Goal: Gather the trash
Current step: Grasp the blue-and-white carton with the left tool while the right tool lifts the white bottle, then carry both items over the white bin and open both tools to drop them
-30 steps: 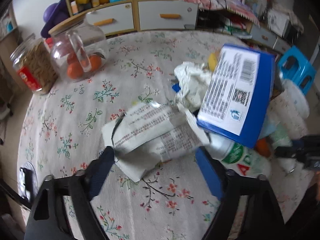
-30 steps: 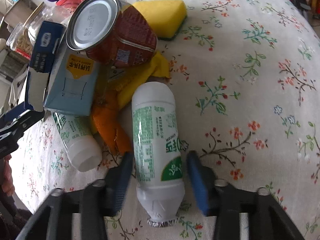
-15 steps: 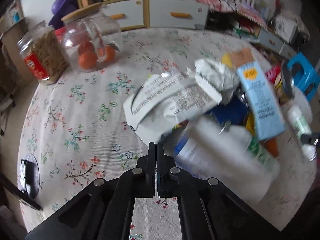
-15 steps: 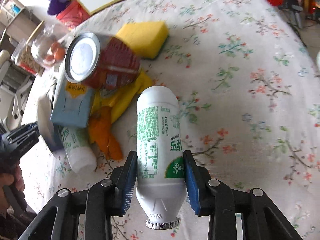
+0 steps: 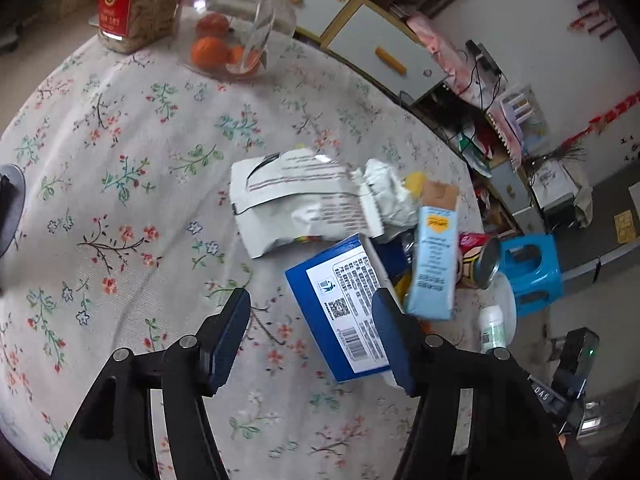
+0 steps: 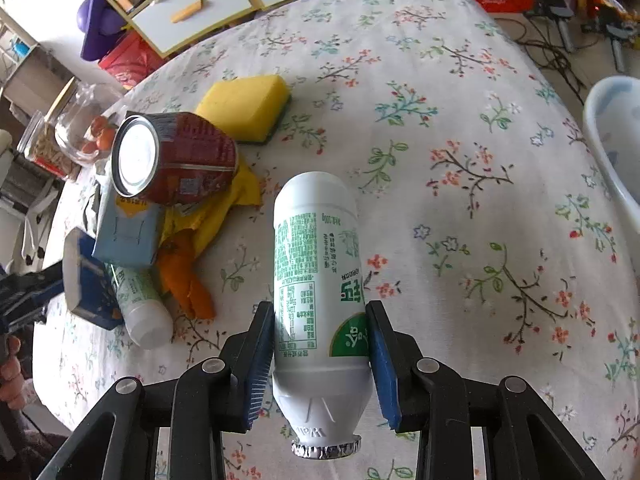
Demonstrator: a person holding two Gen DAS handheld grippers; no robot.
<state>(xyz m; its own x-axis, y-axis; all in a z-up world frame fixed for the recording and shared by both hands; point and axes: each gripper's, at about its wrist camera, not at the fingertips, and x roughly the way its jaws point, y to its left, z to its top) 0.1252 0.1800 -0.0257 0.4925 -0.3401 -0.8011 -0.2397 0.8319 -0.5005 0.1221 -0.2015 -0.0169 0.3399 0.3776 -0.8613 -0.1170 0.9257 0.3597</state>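
Note:
My right gripper [image 6: 320, 344] is shut on a white and green yogurt bottle [image 6: 318, 272], held above the floral tablecloth with its foil cap toward me. My left gripper [image 5: 314, 330] is open; a blue and white box [image 5: 344, 308] lies between its fingers, against the right pad, over the table. A trash pile lies beyond: a white wrapper [image 5: 296, 204], crumpled paper [image 5: 390, 188], a light-blue carton [image 5: 434, 264], a red can [image 6: 176, 158], a second small bottle [image 6: 142, 304], and orange peel [image 6: 188, 280].
A yellow sponge [image 6: 246, 106] lies behind the can. A glass jar with oranges [image 5: 236, 20] and a snack jar [image 5: 136, 0] stand at the table's far edge. A white bin rim [image 6: 612, 140] is at the right. A blue stool [image 5: 532, 272] stands on the floor.
My right gripper has closed on the yogurt bottle and lifted it off the table. My left gripper was shut half a second ago and is now open, with the blue box between its fingers.

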